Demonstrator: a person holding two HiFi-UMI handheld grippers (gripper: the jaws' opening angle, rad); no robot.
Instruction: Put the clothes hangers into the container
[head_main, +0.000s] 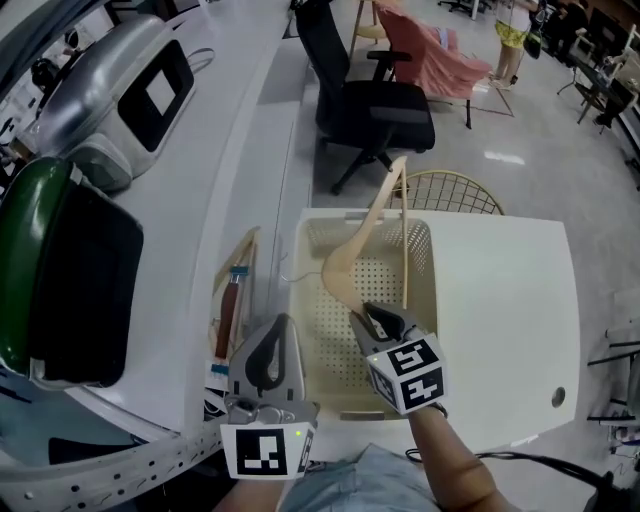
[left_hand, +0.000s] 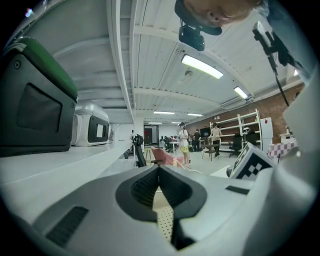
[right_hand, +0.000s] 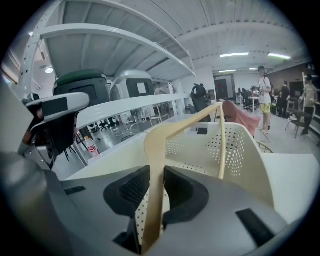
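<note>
A cream perforated container (head_main: 302, 300) stands on the white table (head_main: 500, 300). A pale wooden hanger (head_main: 345, 262) stands tilted inside it, with one arm rising past the far rim. My right gripper (head_main: 368, 318) is shut on the hanger's lower end, and in the right gripper view the hanger (right_hand: 159, 150) runs up between the pads of the gripper (right_hand: 155, 177) toward the container wall (right_hand: 240, 150). My left gripper (head_main: 280, 322) hovers by the container's left rim, shut and holding nothing (left_hand: 159, 172). A second wooden hanger (head_main: 240, 255) lies left of the container.
A bottle with a blue cap and brown body (head_main: 229, 315) sits beside the second hanger. A green and black machine (head_main: 60, 270) and a silver one (head_main: 130, 90) fill the left counter. A black office chair (head_main: 370, 100) and a wire chair (head_main: 450, 190) stand beyond the table.
</note>
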